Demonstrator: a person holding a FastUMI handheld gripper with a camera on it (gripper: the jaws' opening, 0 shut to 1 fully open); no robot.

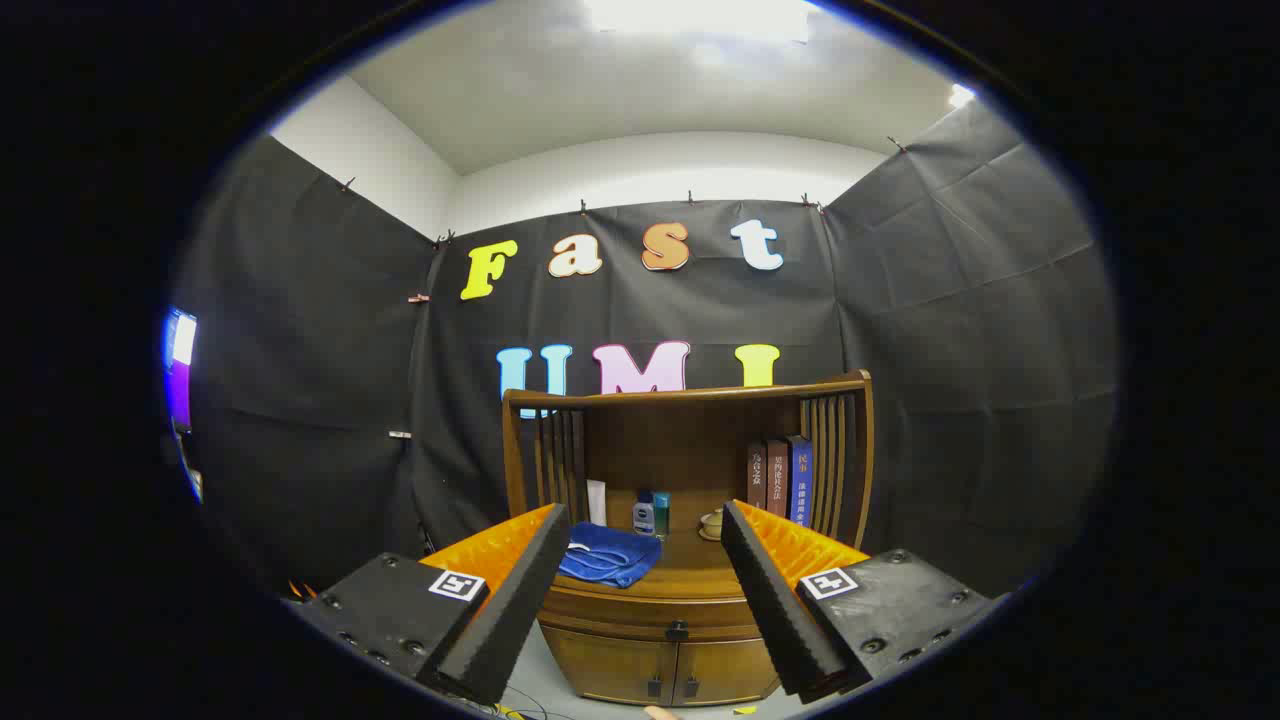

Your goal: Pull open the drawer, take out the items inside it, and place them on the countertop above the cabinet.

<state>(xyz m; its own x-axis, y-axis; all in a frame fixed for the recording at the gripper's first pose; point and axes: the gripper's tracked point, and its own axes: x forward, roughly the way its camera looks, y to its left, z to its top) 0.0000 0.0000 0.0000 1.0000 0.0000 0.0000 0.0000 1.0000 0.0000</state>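
While the claw (640,590) hangs with fingers spread wide and empty, brown wooden cabinet (660,640) well beyond them, its closed drawer (650,615) with dark knob between the fingertips, crumpled blue cloth (605,553) on the countertop (700,570) above.

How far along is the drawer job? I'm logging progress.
Nothing looks done: the drawer under the countertop looks closed, its knob untouched. In hand: only the approach, with the hand-held gripper open, holding nothing, well short of the cabinet. A blue cloth and small items already sit on the countertop. Left: pull the drawer, lift out its contents, place them on top.
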